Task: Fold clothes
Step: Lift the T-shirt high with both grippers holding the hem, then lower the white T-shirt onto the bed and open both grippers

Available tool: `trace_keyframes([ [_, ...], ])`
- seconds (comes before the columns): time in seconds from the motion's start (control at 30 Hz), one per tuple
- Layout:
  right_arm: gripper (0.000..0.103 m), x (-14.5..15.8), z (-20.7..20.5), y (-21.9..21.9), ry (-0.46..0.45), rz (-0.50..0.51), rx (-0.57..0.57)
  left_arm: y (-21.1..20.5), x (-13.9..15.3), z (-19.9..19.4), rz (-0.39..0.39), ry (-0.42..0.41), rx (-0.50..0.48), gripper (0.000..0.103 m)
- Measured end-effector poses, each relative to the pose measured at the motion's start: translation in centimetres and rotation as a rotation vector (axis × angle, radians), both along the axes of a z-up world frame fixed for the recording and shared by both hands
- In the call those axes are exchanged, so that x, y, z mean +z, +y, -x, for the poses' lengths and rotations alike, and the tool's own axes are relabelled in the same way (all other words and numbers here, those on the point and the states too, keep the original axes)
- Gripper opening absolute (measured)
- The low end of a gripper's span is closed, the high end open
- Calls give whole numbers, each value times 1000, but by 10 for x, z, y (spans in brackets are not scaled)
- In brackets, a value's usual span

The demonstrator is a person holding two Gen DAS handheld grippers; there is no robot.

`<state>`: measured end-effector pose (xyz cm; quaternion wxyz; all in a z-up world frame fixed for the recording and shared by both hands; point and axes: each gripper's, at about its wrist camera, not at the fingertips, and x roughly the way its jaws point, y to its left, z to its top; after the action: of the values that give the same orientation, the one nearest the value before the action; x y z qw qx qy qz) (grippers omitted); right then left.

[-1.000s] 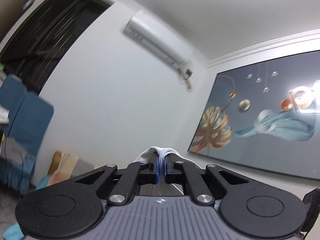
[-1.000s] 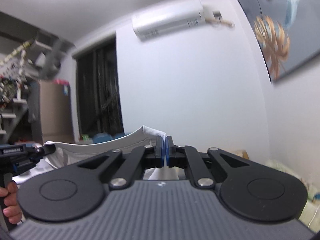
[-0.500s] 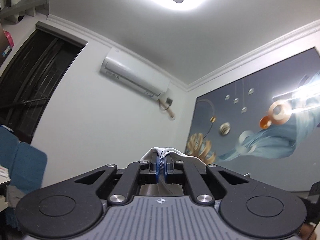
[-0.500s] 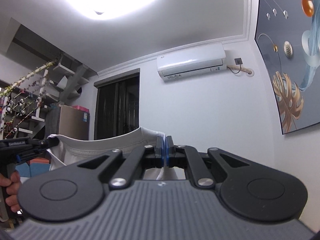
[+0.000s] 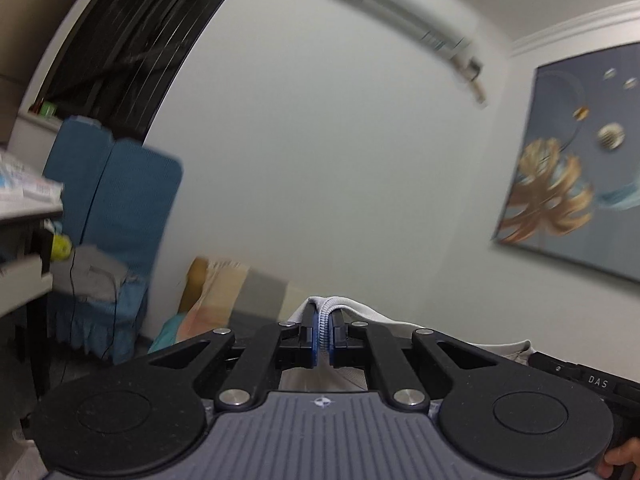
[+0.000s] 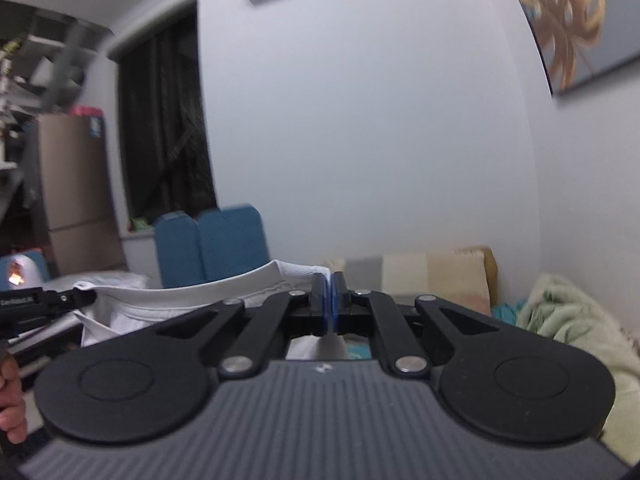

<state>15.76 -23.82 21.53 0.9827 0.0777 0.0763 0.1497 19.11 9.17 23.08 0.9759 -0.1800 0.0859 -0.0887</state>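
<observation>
A white garment (image 6: 168, 300) hangs in the air, stretched between both grippers. My left gripper (image 5: 323, 322) is shut on a ribbed white edge of the garment (image 5: 360, 312), which folds over its fingertips. My right gripper (image 6: 330, 292) is shut on the other end of that edge, a white band running left from its tips. In the right wrist view the left gripper (image 6: 76, 298) shows at the far left, pinching the cloth, with a hand (image 6: 12, 404) below it. Most of the garment is hidden below the gripper bodies.
A blue chair (image 6: 212, 246) stands by a dark curtained window (image 6: 164, 128). Cushions (image 6: 420, 276) and a pale green blanket (image 6: 568, 332) lie along the wall. A shelf edge (image 5: 24, 208) juts in at the left of the left wrist view. An air conditioner (image 5: 396, 12) and a painting (image 5: 576, 184) hang on the walls.
Both grippers tilted up toward the ceiling half a second ago and have now dropped back down, so chair, cushions and blanket come into view. Both stay shut on the white garment.
</observation>
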Motion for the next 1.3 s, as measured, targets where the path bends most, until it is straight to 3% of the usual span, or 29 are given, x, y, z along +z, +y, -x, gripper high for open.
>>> trace_keyframes([
  [0.2,4,-150,-169,19,122,29,-73,1,-153,-184,-55,144,50,5],
  [0.27,4,-203,-219,23,169,54,-127,8,-216,-223,-74,224,75,5],
  [0.37,4,-275,-285,17,282,82,-201,24,-281,-257,-80,303,79,5],
  [0.47,4,-331,-315,4,382,-1,-209,39,-347,-292,-86,381,84,5],
  [0.57,4,-377,-320,1,470,1,-197,54,-410,-325,-91,457,86,6],
  [0.63,4,-395,-317,-1,506,-1,-183,63,-411,-322,-84,481,71,20],
  [0.7,4,-401,-305,-3,519,-4,-165,70,-401,-310,-78,508,56,59],
  [0.8,5,-392,-277,-8,506,-25,-126,82,-387,-293,-68,548,31,81],
  [0.9,5,-370,-232,-12,486,-72,-88,103,-364,-248,4,526,-13,83],
  [1.0,6,-347,-177,-18,480,-110,-63,128,-344,-183,101,511,25,85],
  [1.17,6,-313,-85,-24,506,-165,-52,168,-343,-84,250,506,149,85],
  [1.3,7,-294,-23,-24,550,-193,-60,194,-359,-33,408,577,264,83],
])
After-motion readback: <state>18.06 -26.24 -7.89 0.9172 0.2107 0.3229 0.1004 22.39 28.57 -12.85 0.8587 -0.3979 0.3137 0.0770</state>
